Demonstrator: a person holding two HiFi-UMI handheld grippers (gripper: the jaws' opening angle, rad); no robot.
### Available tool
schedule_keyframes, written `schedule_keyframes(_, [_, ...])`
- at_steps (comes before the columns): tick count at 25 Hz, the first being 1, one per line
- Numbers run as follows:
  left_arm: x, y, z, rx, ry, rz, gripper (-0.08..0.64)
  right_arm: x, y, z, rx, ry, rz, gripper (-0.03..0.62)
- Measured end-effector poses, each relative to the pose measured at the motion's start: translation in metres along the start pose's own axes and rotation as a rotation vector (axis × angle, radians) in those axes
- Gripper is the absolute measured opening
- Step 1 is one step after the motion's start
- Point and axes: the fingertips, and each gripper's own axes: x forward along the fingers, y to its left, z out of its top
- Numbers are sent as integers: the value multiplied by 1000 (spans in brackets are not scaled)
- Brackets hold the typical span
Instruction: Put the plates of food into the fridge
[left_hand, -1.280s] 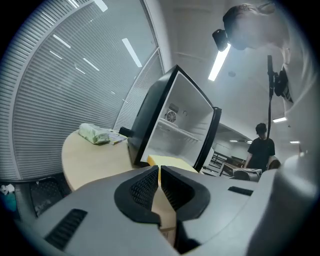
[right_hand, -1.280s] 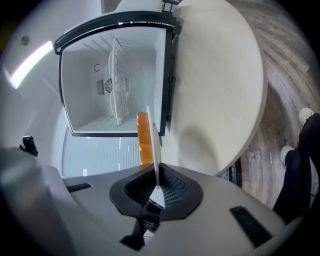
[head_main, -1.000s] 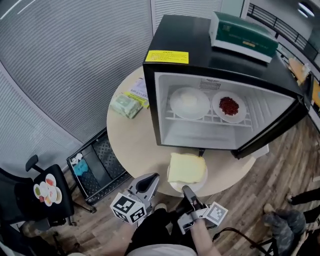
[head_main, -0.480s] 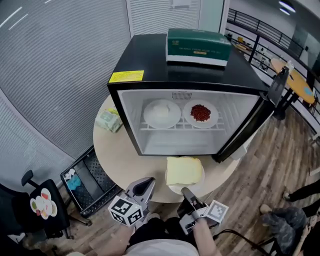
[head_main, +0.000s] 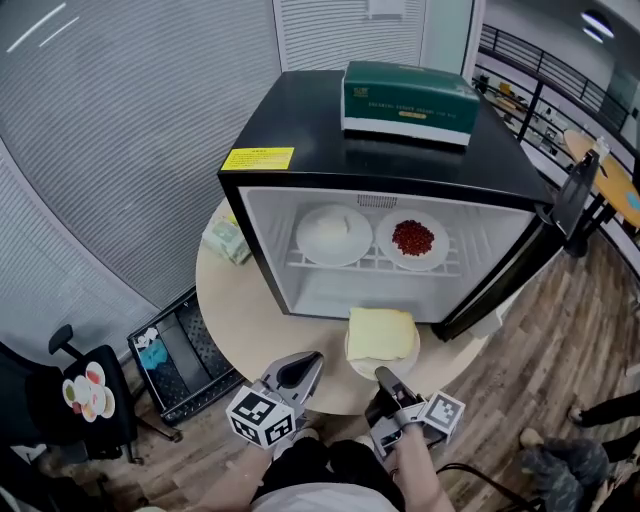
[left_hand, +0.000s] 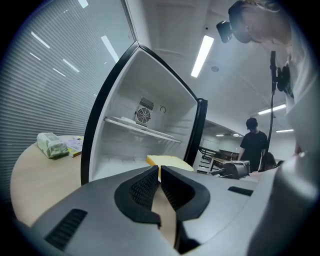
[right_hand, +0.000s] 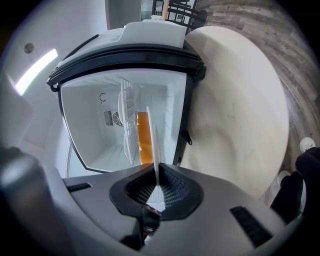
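Right tool (head_main: 381, 374) clamped the rim of the yellow-food plate (head_main: 382, 340), just before the open fridge (head_main: 380, 190), in the head view; the left tool (head_main: 312, 358) waited beside it. Three plates were counted: two on the fridge's shelf (head_main: 300, 262), one outside. The left gripper view showed jaws together, empty. The right gripper view showed jaws pinching the plate's rim; keeping it level beneath the shelf looked wise.
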Motion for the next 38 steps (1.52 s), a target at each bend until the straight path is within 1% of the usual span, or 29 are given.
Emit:
schedule_keyframes(7, [11, 8, 1, -2, -1, 26, 5, 39, -8, 32, -8, 31, -17, 19])
schedule_keyframes(13, [5, 23, 2, -29, -16, 71, 5, 80, -12, 58, -2, 50, -31, 18])
schedule_keyframes(17, [-3, 36, 1, -44, -19, 110, 5, 107, -16, 72, -2, 52, -62, 18])
schedule_keyframes(23, [-21, 57, 2, -66, -39, 185, 5, 143, -10, 88, -20, 46, -100, 18])
schedule_keyframes(29, [-35, 67, -1, -86, -54, 234, 5, 169, -19, 103, -19, 32, -172, 18])
schedule_keyframes(33, [-40, 71, -1, -99, -56, 255, 5, 180, -22, 107, 1, 10, -211, 20])
schedule_keyframes(38, [-38, 74, -1, -102, -61, 251, 5, 186, -23, 107, 60, -7, -250, 18])
